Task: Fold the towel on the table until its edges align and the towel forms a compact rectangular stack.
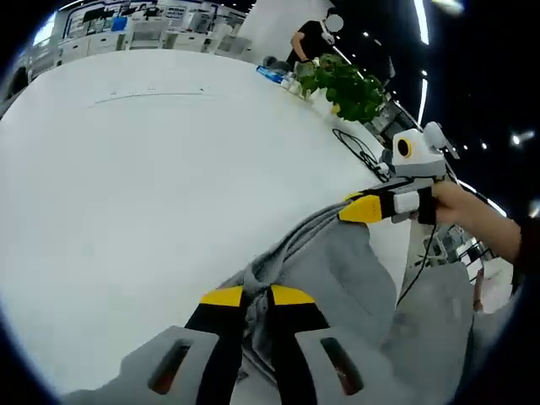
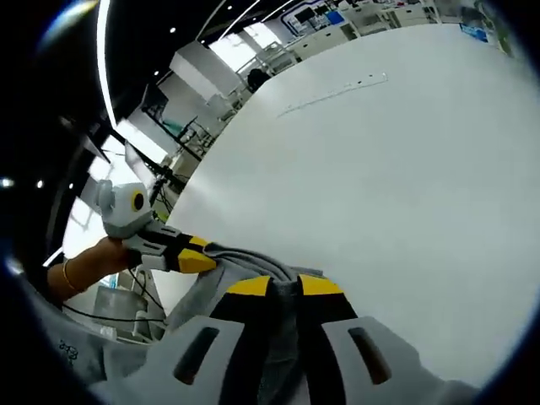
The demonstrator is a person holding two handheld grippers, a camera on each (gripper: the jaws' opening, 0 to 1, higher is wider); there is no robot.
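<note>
Your left gripper (image 1: 256, 295) and right gripper (image 2: 285, 285) each pinch the grey towel (image 1: 354, 278) — soft, limp cloth, so keep hold at its edge.

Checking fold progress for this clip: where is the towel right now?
The grey towel hangs bunched at the near edge of the white table, pinched by the left gripper and the right gripper.

grey towel (image 1: 354, 278), white table (image 1: 152, 186), yellow-tipped black claw (image 1: 257, 297)
</note>
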